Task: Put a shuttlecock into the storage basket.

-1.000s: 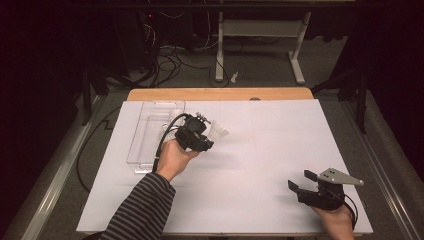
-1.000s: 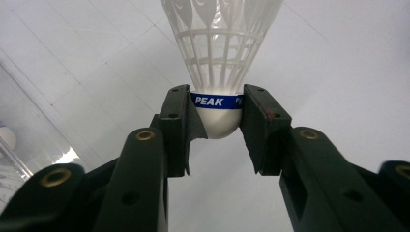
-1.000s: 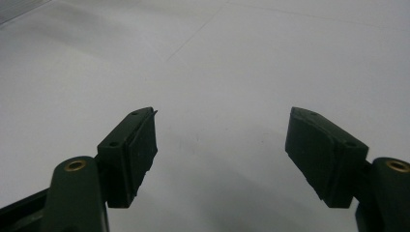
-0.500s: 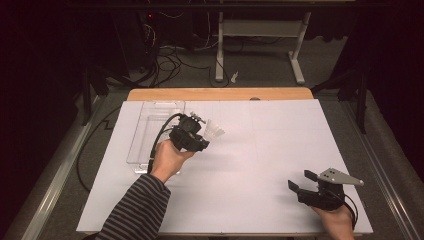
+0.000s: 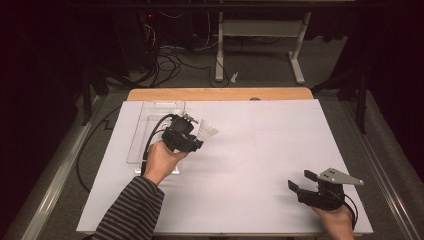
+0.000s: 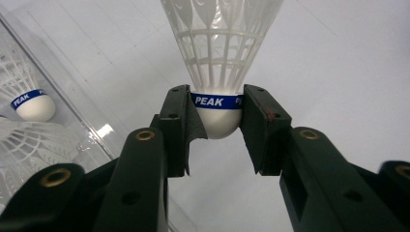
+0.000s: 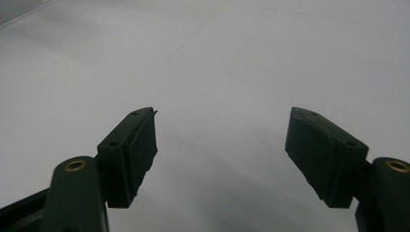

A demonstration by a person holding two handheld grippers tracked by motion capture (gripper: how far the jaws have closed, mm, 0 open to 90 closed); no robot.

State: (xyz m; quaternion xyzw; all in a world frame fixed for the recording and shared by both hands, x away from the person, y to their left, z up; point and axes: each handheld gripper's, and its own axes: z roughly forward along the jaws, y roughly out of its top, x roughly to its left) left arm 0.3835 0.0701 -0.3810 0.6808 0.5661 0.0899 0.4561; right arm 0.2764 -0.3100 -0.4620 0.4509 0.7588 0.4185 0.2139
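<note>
Left gripper (image 6: 217, 113) clamped on the cork base of a shuttlecock (image 6: 220, 72), held above the white table (image 5: 250, 165) just beside the clear box (image 5: 145, 135), where other shuttlecocks (image 6: 29, 104) lie. The shuttlecock is likely very light with a fragile skirt; the firm cork is the sound hold. Right gripper (image 7: 222, 145), jaws apart, rests well away.

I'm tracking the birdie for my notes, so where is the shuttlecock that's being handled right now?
The shuttlecock is clamped by its cork in the left gripper, on the left of the high view above the white table, just right of the clear box.
</note>
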